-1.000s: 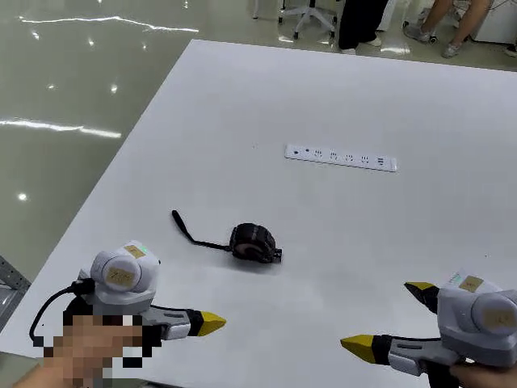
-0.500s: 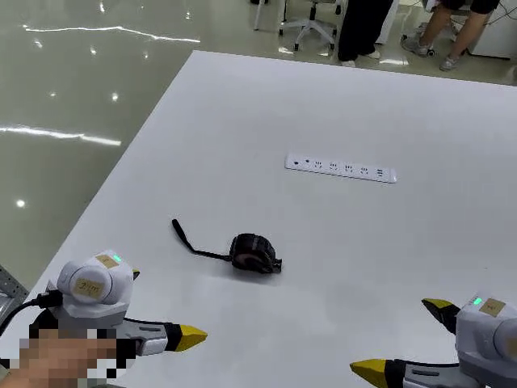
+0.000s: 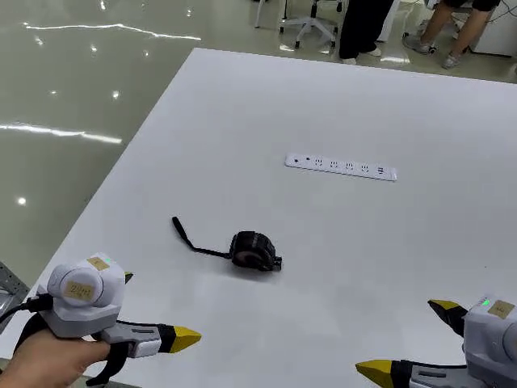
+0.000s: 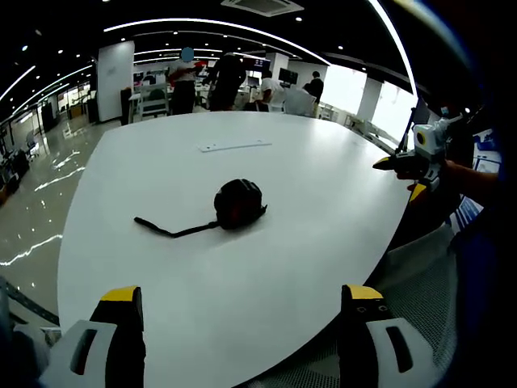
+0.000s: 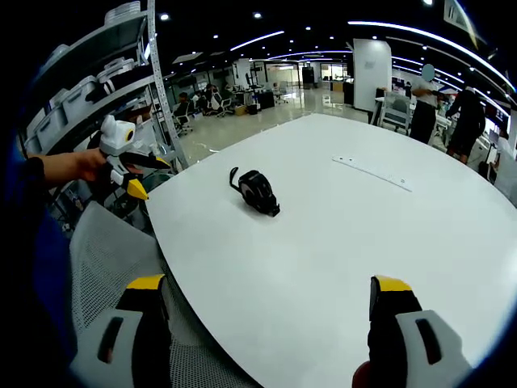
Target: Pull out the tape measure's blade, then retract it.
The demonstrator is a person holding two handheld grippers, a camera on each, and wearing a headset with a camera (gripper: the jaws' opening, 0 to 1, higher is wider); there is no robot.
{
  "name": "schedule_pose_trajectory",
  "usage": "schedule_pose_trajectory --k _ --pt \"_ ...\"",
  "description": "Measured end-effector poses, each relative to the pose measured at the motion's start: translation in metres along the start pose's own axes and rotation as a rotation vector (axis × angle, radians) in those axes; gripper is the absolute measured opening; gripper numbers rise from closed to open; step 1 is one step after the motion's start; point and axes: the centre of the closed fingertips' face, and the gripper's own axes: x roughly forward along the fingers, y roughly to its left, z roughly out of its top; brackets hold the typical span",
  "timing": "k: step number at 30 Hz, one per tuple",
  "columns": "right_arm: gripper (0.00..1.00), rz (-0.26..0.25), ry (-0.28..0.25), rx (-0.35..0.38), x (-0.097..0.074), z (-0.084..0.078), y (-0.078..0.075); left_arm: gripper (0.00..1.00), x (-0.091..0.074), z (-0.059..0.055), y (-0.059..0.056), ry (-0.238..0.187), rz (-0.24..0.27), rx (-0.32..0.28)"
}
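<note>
Big white tabletop point(image 3: 323, 105), smooth and flat, with a rounded edge in both gripper views. Black tape measure point(image 3: 254, 250) lying on it, toward the near left part in the head view, not touched by anything. Thin black strap point(image 3: 187, 236) trailing from the tape measure to the left, flat on the white top. Long white power strip point(image 3: 340, 167) farther back, well apart from the tape measure. Left hand-held gripper point(image 4: 242, 295) down at the near left corner, gripped by a hand point(image 3: 48, 360), yellow-tipped jaws spread wide and released, holding nothing. Right hand-held gripper point(image 5: 269, 284) down at the near right edge, jaws also spread wide and released, holding nothing. Both well apart from the tape measure, one on each side. All around, a large bright room. Shiny grey-green floor point(image 3: 73, 97) to the left of the tabletop, with light spots shining on it. Office chair point(image 3: 311, 16) on wheels past the far edge, and the legs of people point(image 3: 359, 24) standing there. Metal shelves point(image 5: 105, 73) with pale boxes at the left of the right gripper view. Long strips of ceiling lights point(image 5: 266, 36) overhead. Pale mesh of a chair point(image 5: 97, 234) just off the near edge.
</note>
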Motion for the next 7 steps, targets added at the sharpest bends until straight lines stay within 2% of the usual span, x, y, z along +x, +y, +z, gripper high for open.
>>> schedule_pose_trajectory --k 7 --pt "1.00 0.002 0.005 0.004 0.0008 -0.0026 -0.0005 0.99 0.0005 0.0005 0.0009 -0.001 0.004 -0.010"
